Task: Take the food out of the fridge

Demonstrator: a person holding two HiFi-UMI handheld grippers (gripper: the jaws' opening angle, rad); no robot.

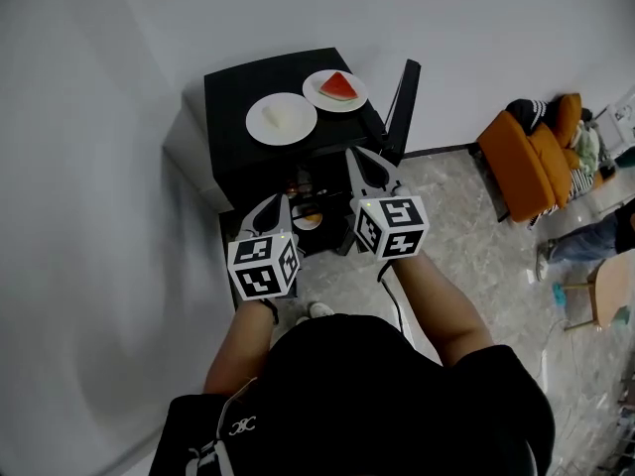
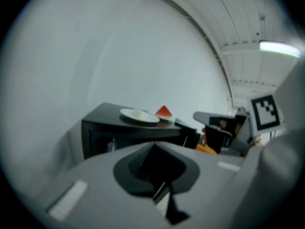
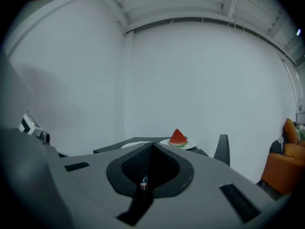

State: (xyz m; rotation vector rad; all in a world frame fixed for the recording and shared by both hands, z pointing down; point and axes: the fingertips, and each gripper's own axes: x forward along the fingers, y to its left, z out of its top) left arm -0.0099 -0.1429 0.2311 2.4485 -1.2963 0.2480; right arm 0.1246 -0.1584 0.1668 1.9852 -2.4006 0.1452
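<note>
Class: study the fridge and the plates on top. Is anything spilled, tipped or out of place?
Nothing stands out. The watermelon slice sits on its plate, the second plate lies beside it on the fridge; nothing spilled.

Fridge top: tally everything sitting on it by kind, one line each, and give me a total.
White plates: 2, the nearer and the farther
Watermelon slice: 1, on the farther plate
Pale food piece: 1, on the nearer plate
Total: 4
</note>
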